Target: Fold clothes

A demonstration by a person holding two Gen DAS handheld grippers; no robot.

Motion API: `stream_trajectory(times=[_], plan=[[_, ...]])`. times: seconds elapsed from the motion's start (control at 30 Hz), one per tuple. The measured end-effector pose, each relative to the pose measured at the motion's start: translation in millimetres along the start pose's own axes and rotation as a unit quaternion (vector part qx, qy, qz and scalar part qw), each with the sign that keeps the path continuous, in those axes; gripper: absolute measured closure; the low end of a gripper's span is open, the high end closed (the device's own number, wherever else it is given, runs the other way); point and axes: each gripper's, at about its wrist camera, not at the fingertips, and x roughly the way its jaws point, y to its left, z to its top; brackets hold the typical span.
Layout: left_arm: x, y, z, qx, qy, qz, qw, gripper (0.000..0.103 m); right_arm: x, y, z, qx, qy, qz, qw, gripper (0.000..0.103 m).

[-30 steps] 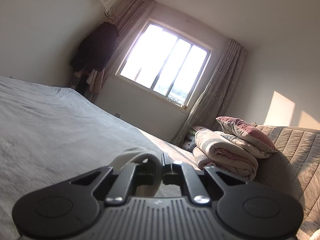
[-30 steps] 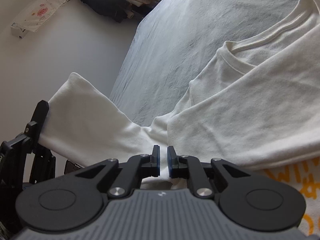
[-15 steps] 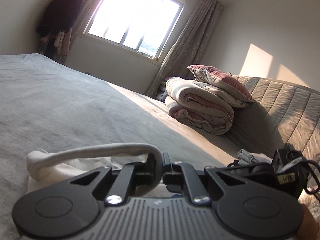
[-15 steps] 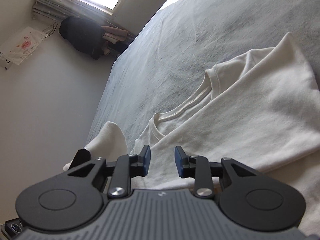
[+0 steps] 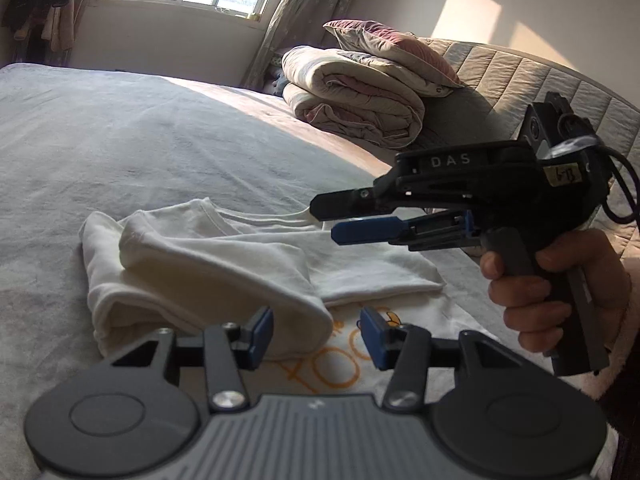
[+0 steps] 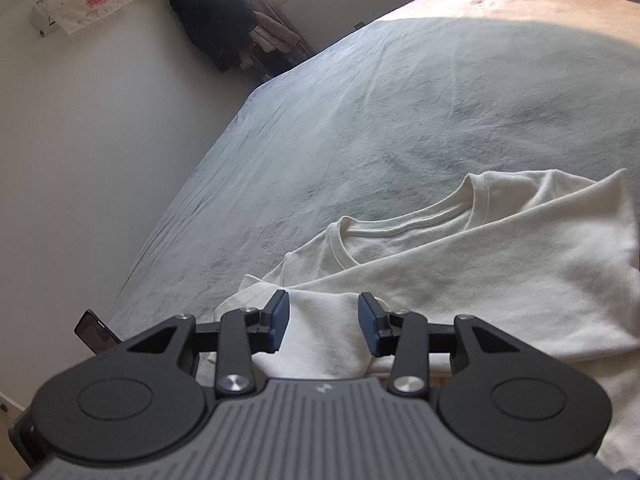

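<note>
A cream T-shirt with an orange print lies on the grey bed sheet, its left sleeve folded over the body. My left gripper hovers just behind the folded sleeve's edge. Its jaws are opening and the blue pads stand clear of the cloth. A hand holds my right gripper above the shirt's right side. In the right wrist view, the right gripper is also opening over the shirt, below the collar, pressing on nothing.
A folded duvet with a pillow on top sits at the bed's far right against the padded headboard. Dark clothes hang by the window. A phone stands at the bed's left edge.
The left gripper let go of the sleeve it was pinching and tipped down; the sleeve now lies folded on the shirt. The right jaws opened wider and drew back from the cloth.
</note>
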Motion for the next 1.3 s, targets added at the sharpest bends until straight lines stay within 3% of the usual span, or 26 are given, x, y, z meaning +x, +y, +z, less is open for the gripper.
stream_trajectory(times=[0.13, 0.23, 0.3, 0.4, 0.57, 0.67, 0.7, 0.77, 0.87, 0.97, 1.13, 1.3], plan=[[-37, 25, 0, -0.001, -0.053, 0.012, 0.9985, 0.054, 23, 38, -6, -0.092, 0.013, -0.024, 0.995, 0.056], [-43, 55, 8, -0.042, -0.071, 0.036, 0.996, 0.057, 43, 59, -11, -0.145, 0.021, -0.032, 0.989, 0.055], [-39, 78, 8, -0.093, -0.078, 0.034, 0.992, 0.075, 53, 74, -17, -0.177, 0.027, -0.037, 0.983, 0.055], [-25, 103, 4, -0.151, -0.074, 0.035, 0.9851, 0.086, 67, 94, -26, -0.233, 0.038, -0.057, 0.97, 0.055], [-2, 104, -2, -0.153, -0.025, 0.054, 0.9865, 0.098, 99, 111, -42, -0.31, 0.055, -0.117, 0.942, 0.055], [4, 105, -8, -0.148, -0.001, 0.075, 0.9861, 0.102, 105, 112, -48, -0.355, 0.039, -0.15, 0.922, 0.098], [3, 104, -8, -0.144, 0.001, 0.077, 0.9865, 0.102, 100, 111, -46, -0.356, 0.023, -0.155, 0.921, 0.099], [2, 104, -7, -0.141, 0.005, 0.08, 0.9868, 0.102, 86, 107, -39, -0.346, -0.015, -0.162, 0.924, 0.099], [2, 104, -8, -0.141, 0.007, 0.081, 0.9867, 0.102, 48, 87, -22, -0.288, -0.076, -0.17, 0.939, 0.099], [1, 104, -6, -0.138, 0.012, 0.084, 0.9869, 0.102, 14, 53, -8, -0.214, -0.107, -0.176, 0.955, 0.099], [3, 97, -1, -0.115, 0.028, 0.082, 0.9896, 0.101, -30, -16, -5, -0.076, -0.119, -0.157, 0.977, 0.099], [6, 88, -2, -0.084, 0.047, 0.09, 0.9913, 0.101, -44, -55, -34, 0.016, -0.095, -0.135, 0.986, 0.091]])
